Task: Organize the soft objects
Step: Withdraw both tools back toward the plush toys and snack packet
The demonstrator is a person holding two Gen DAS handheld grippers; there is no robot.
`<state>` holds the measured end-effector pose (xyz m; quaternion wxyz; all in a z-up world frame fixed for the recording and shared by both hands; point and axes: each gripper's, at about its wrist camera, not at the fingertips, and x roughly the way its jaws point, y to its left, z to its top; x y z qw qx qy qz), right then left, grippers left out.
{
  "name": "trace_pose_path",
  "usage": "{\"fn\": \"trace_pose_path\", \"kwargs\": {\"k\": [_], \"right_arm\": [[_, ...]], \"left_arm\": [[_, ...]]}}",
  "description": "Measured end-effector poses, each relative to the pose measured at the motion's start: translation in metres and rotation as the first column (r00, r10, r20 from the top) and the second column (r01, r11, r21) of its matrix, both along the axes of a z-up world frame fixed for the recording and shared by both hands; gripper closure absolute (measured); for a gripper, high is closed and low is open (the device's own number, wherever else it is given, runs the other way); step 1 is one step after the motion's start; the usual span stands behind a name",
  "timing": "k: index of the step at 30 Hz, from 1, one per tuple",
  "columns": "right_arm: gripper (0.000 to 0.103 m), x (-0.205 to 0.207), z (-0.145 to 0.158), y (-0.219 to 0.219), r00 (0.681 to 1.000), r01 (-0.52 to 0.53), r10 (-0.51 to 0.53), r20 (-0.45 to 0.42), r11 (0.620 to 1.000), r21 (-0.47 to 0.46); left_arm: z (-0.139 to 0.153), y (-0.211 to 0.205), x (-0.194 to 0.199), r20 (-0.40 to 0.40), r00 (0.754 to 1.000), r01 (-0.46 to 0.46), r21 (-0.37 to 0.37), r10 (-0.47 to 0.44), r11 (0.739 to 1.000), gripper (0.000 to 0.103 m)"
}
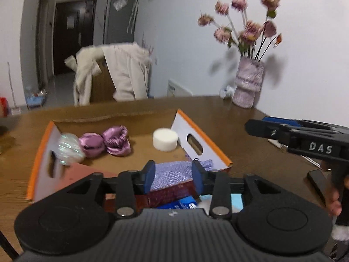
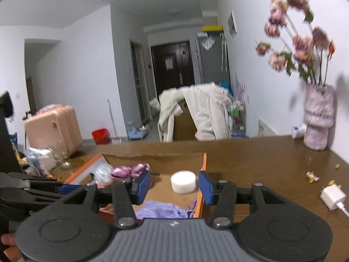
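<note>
White walls point(image 2: 87, 61) are seen around a dark double door point(image 2: 172, 64) far off — a chair point(image 2: 185, 120) is draped with a cream coat point(image 2: 205, 111), a pink suitcase point(image 2: 52, 126) stands left.

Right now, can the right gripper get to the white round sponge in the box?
Probably yes. The right gripper is open and empty, and the white round sponge sits straight ahead between its fingers, in the cardboard box. Nothing lies over it; only the box wall beside it is close.
</note>
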<state>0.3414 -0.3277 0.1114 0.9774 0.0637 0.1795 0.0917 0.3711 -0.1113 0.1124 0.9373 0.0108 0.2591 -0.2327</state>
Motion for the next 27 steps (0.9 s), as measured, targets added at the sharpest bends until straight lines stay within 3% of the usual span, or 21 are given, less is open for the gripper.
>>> {"fn": "trace_pose_path", "kwargs": {"k": [4, 8, 16, 27], "right_arm": [[0.045, -0.05, 0.015, -0.004, 0.997, -0.007, 0.004, 0.071, 0.999, 0.035], [0.045, -0.093, 0.015, 0.001, 0.994, -0.025, 0.017, 0.105, 0.997, 0.073], [0.037, -0.178, 0.004, 0.035, 0.985, -0.082, 0.078, 0.157, 0.996, 0.02], [0.023, -0.278, -0.033, 0.067, 0.98, -0.091, 0.098, 0.172, 0.995, -0.048]], "left_arm": [[0.019, 0.019, -0.047, 0.05, 0.997, -0.051, -0.04, 0.053, 0.998, 0.035], [0.028, 0.034, -0.091, 0.076, 0.992, -0.091, -0.07, 0.097, 0.993, 0.033], [0.017, 0.054, -0.195, 0.226, 0.956, -0.178, -0.072, 0.189, 0.982, 0.015], [-0.029, 0.087, -0.288, 0.228, 0.94, -0.246, -0.063, 0.254, 0.967, 0.009]]}}
